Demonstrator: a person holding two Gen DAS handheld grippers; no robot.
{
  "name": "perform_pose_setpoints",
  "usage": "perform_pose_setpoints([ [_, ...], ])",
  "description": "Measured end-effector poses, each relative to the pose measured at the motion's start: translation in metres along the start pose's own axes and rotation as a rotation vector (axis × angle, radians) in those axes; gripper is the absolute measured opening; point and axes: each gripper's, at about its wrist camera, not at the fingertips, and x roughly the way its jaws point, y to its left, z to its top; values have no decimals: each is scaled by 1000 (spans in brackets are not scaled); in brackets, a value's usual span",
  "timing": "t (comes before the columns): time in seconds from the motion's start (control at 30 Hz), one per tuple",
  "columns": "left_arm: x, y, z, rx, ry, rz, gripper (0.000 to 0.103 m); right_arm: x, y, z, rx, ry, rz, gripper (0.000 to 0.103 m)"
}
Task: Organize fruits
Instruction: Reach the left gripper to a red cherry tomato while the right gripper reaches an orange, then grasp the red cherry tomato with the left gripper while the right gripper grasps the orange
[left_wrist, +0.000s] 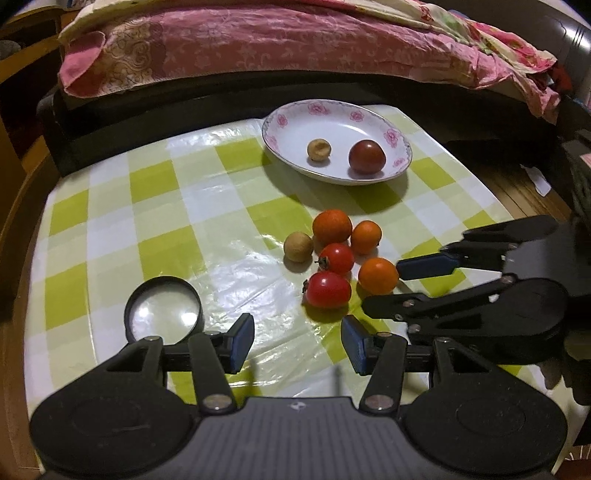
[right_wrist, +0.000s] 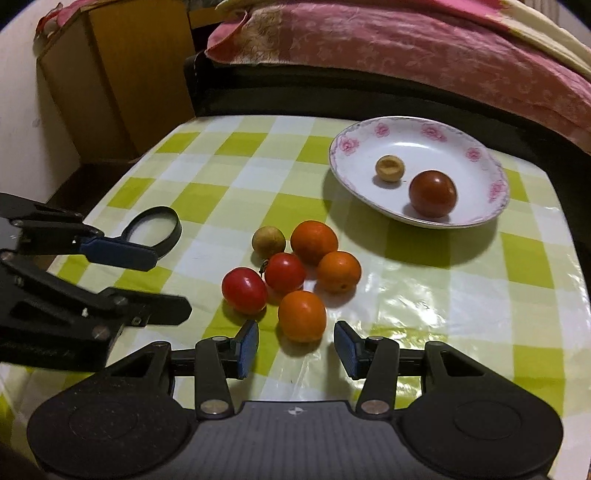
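A cluster of fruits lies on the checked tablecloth: two red tomatoes (left_wrist: 328, 289) (left_wrist: 336, 258), three orange fruits (left_wrist: 378, 275) (left_wrist: 365, 236) (left_wrist: 332, 226) and a brown longan (left_wrist: 298, 246). A white flowered plate (left_wrist: 295, 122) behind holds a dark tomato (left_wrist: 366, 156) and a small brown fruit (left_wrist: 319, 149). My left gripper (left_wrist: 297, 341) is open and empty, just in front of the nearest red tomato. My right gripper (right_wrist: 295, 347) is open and empty, its pads either side of the nearest orange fruit (right_wrist: 302, 315). The plate also shows in the right wrist view (right_wrist: 484, 218).
A black-rimmed magnifying lens (left_wrist: 163, 307) lies on the table left of the fruits. A dark sofa with a pink quilt (left_wrist: 258, 40) runs along the table's far edge. A wooden cabinet (right_wrist: 122, 74) stands at the far left.
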Motion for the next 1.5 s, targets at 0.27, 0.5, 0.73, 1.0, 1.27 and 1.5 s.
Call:
perform_pose_setpoints([
  [0.27, 13, -9, 4, 32, 13, -22, 60, 0, -8, 1, 17, 24, -7, 23],
  [0.5, 30, -21, 12, 60, -14, -23, 60, -17, -20, 1, 57, 16, -28, 23],
  [0.73, 49, -30, 15, 78, -16, 8, 59, -19, -32, -11, 83, 48, -49, 23],
  [1.0, 51, -31, 15, 75, -10, 34, 44, -17, -31, -11, 80, 54, -62, 23],
  [1.27, 42, -33, 14, 82, 1, 16, 44, -16, -30, -12, 58, 58, -76, 23],
  [1.5, 45, -37, 7, 122, 13, 18, 46, -14, -27, -13, 35, 58, -88, 26],
])
